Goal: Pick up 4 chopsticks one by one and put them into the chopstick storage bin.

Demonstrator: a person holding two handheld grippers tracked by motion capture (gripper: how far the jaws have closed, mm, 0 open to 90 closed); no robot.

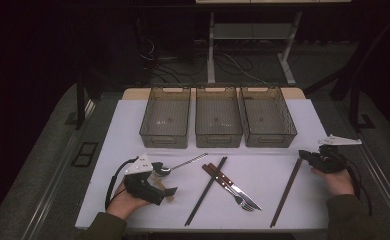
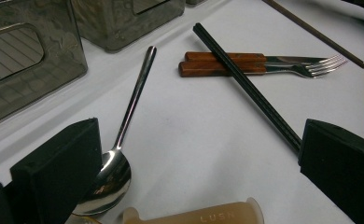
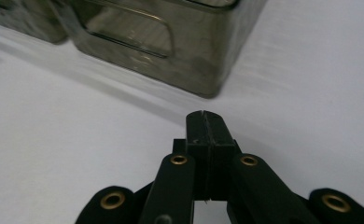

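Right of fork point(image 1: 243, 201): right gripper point(image 1: 303, 156) at brown chopstick's point(image 1: 286, 192) top end, fingers point(image 3: 208, 135) pressed together, nothing seen between. Left of fork: left gripper point(image 1: 165, 190) over spoon point(image 1: 175, 166) bowl, fingers point(image 2: 61, 168) spread wide, empty, likely lining up to grasp. Bins point(image 1: 218, 117) beyond, presumably for sorting.

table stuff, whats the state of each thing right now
left tool: open, around the spoon bowl
right tool: shut, nothing in it
three bins: upright, empty
spoon: flat on the table
black chopstick: lying across the fork and knife handles
brown chopstick: lying alone
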